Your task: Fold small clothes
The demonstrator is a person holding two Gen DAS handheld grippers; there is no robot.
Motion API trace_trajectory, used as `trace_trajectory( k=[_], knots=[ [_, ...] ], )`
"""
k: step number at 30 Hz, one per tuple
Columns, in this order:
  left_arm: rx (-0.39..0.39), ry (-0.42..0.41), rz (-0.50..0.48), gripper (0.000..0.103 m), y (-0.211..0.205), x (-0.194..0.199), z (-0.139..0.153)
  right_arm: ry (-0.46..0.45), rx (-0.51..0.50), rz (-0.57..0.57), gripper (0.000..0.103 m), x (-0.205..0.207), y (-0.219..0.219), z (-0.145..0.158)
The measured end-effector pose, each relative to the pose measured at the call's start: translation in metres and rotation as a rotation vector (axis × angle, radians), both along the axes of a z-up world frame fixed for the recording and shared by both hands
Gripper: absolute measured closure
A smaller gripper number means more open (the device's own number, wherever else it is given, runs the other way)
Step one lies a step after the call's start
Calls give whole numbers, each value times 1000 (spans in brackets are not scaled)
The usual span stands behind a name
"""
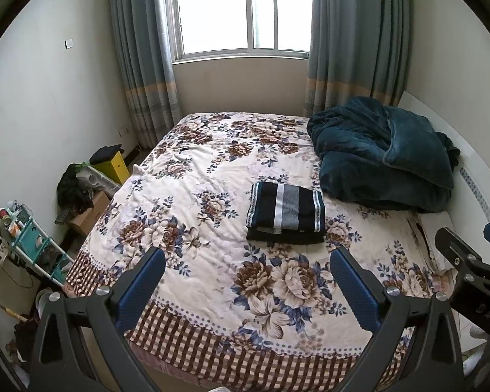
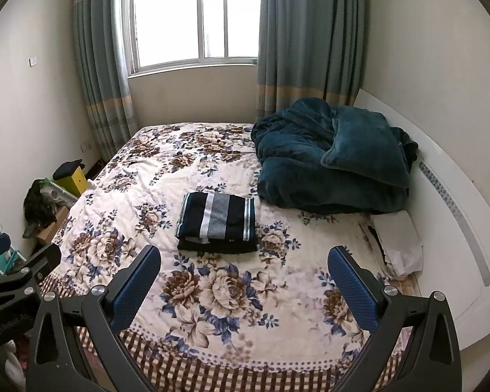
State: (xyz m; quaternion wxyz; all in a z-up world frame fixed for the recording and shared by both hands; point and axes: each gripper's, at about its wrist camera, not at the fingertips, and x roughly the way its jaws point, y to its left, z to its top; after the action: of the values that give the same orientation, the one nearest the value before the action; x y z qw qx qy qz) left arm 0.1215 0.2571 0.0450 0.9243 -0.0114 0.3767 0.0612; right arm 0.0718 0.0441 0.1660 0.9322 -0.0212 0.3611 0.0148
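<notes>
A folded dark navy garment with grey and white stripes lies as a neat rectangle on the floral bedspread, near the bed's middle; it also shows in the right wrist view. My left gripper is open and empty, held above the bed's near end, short of the garment. My right gripper is open and empty, also back from the garment; it also shows at the right edge of the left wrist view. The left gripper appears at the left edge of the right wrist view.
A crumpled teal blanket lies at the far right of the bed by a white headboard. A white pillow lies at the right edge. Boxes, a yellow bin and a teal rack crowd the floor left. A curtained window is behind.
</notes>
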Motion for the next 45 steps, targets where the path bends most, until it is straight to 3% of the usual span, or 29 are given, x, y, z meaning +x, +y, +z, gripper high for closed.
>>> trace_trajectory(
  k=[45],
  knots=[
    [7,-24,7,0,-4,-1,11,-1,9,-25,0,-23,7,1]
  ],
)
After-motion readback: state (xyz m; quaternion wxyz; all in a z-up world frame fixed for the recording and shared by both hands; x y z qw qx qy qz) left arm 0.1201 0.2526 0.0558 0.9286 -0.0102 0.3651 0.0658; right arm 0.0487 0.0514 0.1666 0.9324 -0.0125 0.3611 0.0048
